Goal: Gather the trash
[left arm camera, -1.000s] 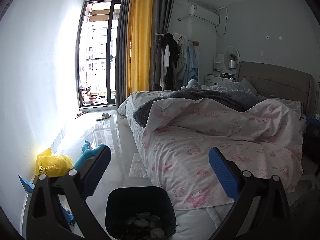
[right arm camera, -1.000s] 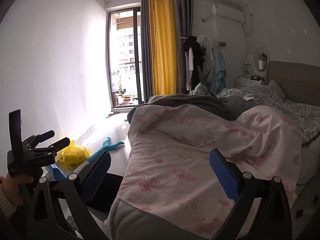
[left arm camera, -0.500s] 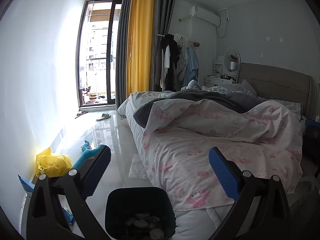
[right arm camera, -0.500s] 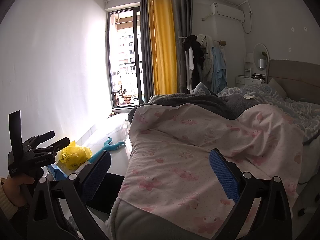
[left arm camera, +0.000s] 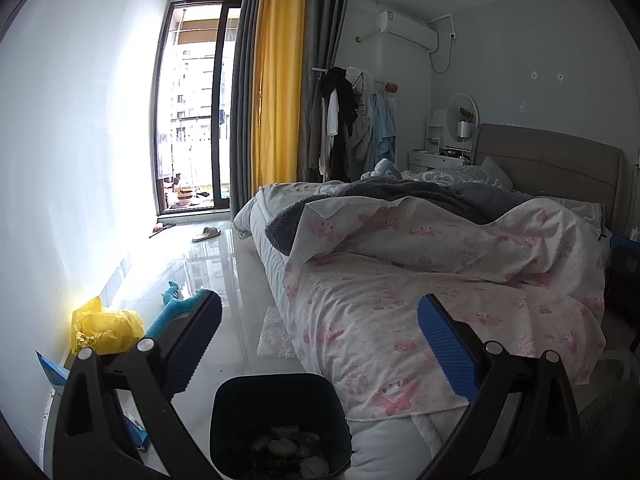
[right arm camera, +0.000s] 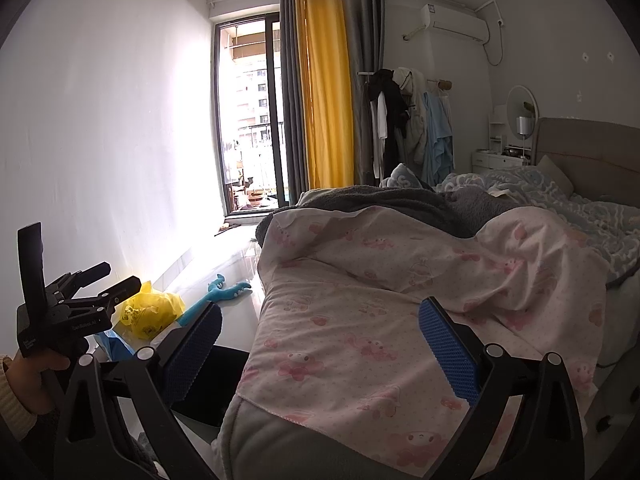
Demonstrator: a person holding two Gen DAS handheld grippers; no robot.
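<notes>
left gripper (left arm camera: pixel 320 344) hangs with its ribbed blue pads wide apart and empty over the dark plastic bin (left arm camera: pixel 280 420), crumpled scraps already inside. right gripper (right arm camera: pixel 320 348), fingers also spread and holding nothing, floats above the soft pink quilt (right arm camera: pixel 400 320). next up, likely the crinkly yellow bag (left arm camera: pixel 104 330) by the wall: come in low, pinch a raised fold, since thin film slips. beyond lie a bubble-wrap sheet (left arm camera: pixel 276 336), a blue plush toy (left arm camera: pixel 176 304), glossy tiles.

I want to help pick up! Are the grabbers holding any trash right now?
No, neither. The left gripper and right gripper are both open with nothing between their fingers.
</notes>
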